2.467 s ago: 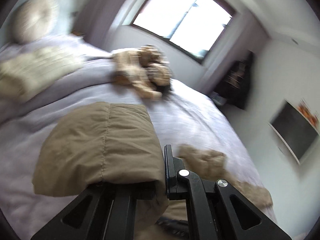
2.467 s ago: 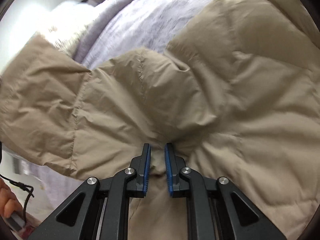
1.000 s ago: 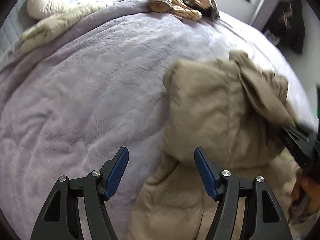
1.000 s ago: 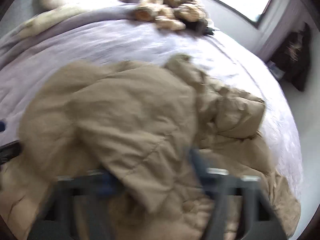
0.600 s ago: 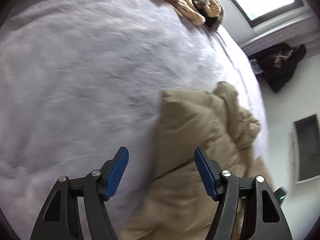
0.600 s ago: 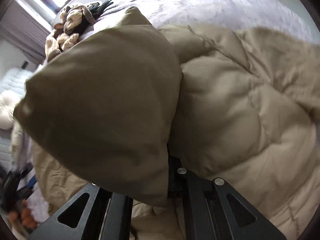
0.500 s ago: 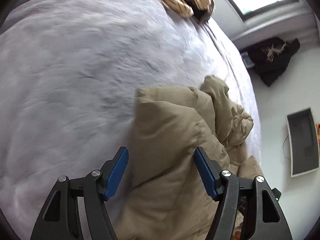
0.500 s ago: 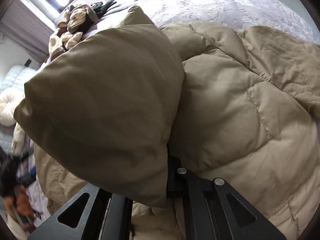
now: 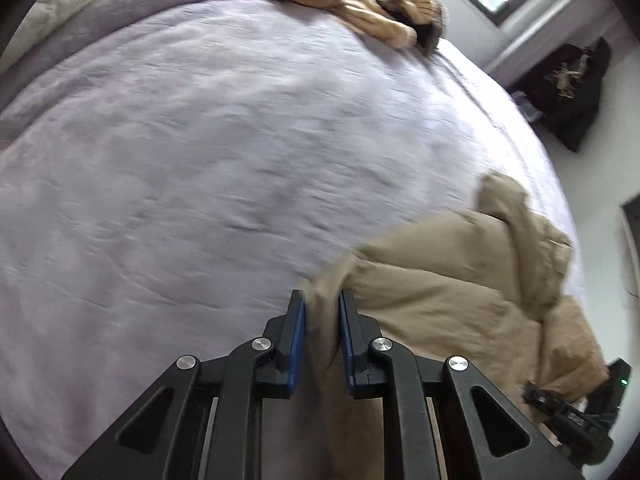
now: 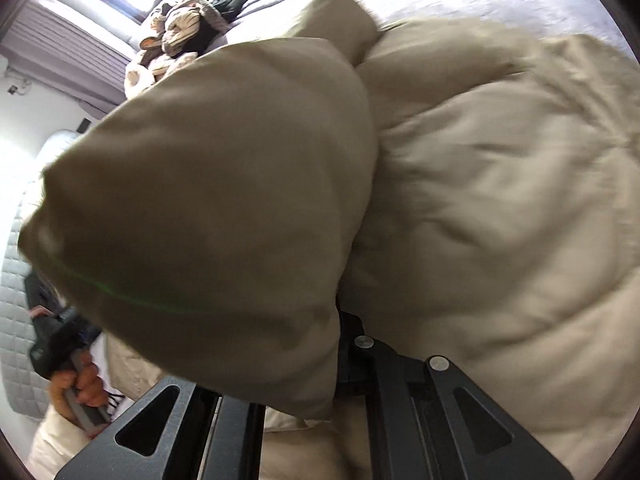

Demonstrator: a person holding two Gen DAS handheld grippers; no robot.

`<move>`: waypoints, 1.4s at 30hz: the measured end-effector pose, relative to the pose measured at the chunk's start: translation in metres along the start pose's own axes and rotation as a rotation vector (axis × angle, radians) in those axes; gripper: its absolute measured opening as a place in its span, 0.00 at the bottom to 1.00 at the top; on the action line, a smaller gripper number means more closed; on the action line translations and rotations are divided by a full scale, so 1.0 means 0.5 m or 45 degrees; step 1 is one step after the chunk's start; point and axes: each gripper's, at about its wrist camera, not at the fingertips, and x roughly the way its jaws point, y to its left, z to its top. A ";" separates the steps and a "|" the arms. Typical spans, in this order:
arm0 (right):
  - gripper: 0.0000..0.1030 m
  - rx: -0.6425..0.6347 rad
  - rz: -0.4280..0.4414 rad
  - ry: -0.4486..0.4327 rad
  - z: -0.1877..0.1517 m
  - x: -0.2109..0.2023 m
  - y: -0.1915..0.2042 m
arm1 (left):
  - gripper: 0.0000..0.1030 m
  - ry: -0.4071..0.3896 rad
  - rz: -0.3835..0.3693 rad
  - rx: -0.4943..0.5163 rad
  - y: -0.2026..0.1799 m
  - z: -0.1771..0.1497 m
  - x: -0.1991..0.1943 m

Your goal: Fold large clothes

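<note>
Jacket (image 9: pixel 460 292), tan, puffy and quilted, lies bunched on lavender bedspread (image 9: pixel 200 160).

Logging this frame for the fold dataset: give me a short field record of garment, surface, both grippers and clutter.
garment: tan puffer jacket, bunched on the right part of the bed
surface: lilac bedspread
left gripper: jaws have just been closing, jacket edge pinched between the blue pads
right gripper: shut on a jacket fold that drapes over its fingers and hides the tips
clutter: beige and dark clothes pile at the far side of the bed
other: hand on the left gripper's handle
</note>
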 end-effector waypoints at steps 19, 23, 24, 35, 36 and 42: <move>0.31 -0.113 -0.167 -0.180 -0.001 -0.184 0.007 | 0.18 -0.035 0.083 0.305 -0.128 -0.118 -0.106; 0.20 -0.193 -0.161 -0.160 0.016 -0.170 0.020 | 0.18 -0.020 0.197 0.381 -0.142 -0.145 -0.061; 0.20 -0.205 -0.185 -0.152 0.015 -0.167 0.021 | 0.18 -0.021 0.204 0.388 -0.142 -0.148 -0.058; 0.20 -0.339 -0.226 -0.231 0.044 -0.190 0.031 | 0.18 -0.027 0.212 0.348 -0.129 -0.138 -0.067; 0.20 -0.343 -0.225 -0.158 0.052 -0.158 0.028 | 0.18 -0.024 0.209 0.339 -0.127 -0.137 -0.067; 0.16 -0.169 -0.300 0.040 0.011 -0.082 -0.061 | 0.18 0.001 0.233 0.383 -0.115 -0.157 -0.022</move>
